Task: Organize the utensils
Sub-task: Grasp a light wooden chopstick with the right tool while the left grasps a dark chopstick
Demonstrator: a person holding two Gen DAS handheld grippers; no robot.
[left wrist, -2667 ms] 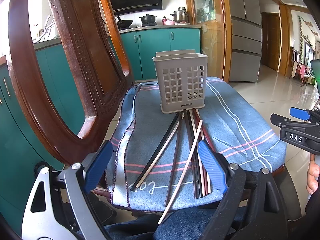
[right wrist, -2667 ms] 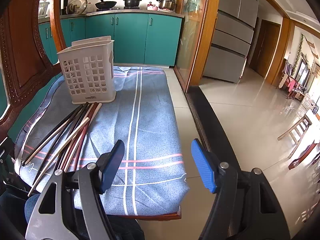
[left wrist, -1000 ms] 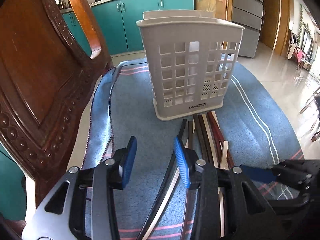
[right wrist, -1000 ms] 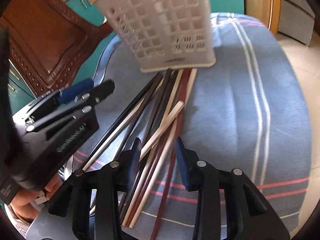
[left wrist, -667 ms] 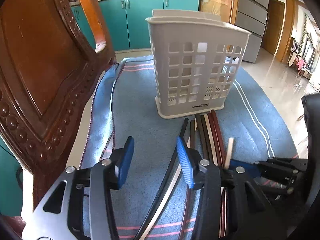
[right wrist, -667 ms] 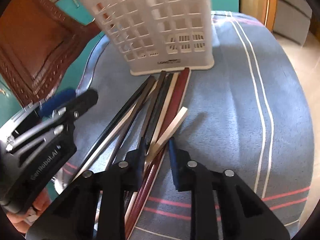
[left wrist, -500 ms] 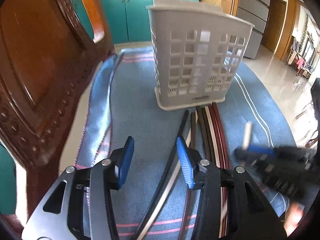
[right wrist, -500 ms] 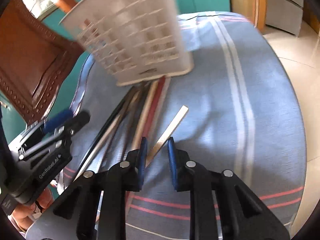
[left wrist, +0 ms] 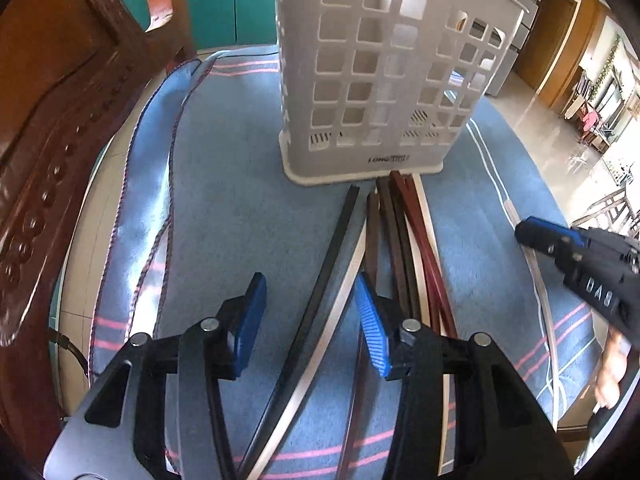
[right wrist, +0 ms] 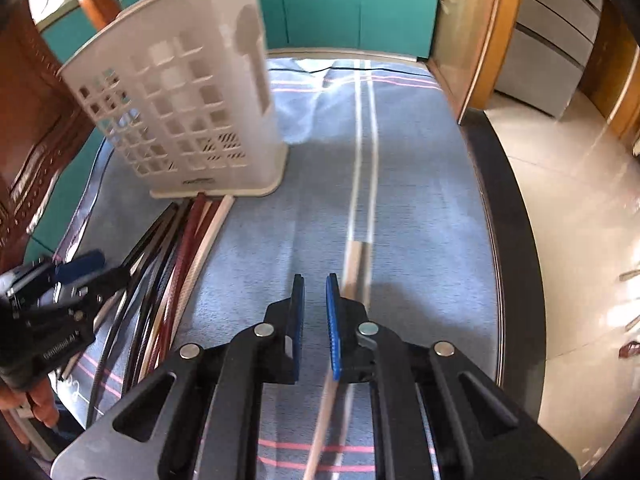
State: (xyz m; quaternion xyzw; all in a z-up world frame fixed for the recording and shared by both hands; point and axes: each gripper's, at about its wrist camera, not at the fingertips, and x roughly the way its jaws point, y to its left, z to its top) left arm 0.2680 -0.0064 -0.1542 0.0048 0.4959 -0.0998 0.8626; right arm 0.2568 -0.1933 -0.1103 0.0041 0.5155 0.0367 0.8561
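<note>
Right gripper: its fingers are closing to a narrow gap, and a pale chopstick runs beside the right-hand finger. The blur makes it hard to tell whether the stick sits squarely between the pads or only lies against one.
What changed: a second ago this gripper was over the bundle with the pale stick between wider fingers; now the stick is out over the open blue cloth, well apart from the rest, so it has been pulled free.
Bundle: the other chopsticks, black, brown, dark red and pale, lie fanned on the cloth with their far tips just in front of the basket's foot.
Basket: the white slotted utensil basket stands upright on the cloth-covered surface; no chopstick shows through the slots.
Left gripper: it has dropped closer over the near side of the bundle. The fingers stand about half open and grip nothing, though a black stick and a pale one pass under the gap.
Meaning for the task: one stick is singled out, which looks like the first pick-up. It still has to be lifted, turned upright and dropped into the basket, and the rest are untouched.
Risk: a thin stick held near one end may pivot or slip if the grip is off-centre.
</note>
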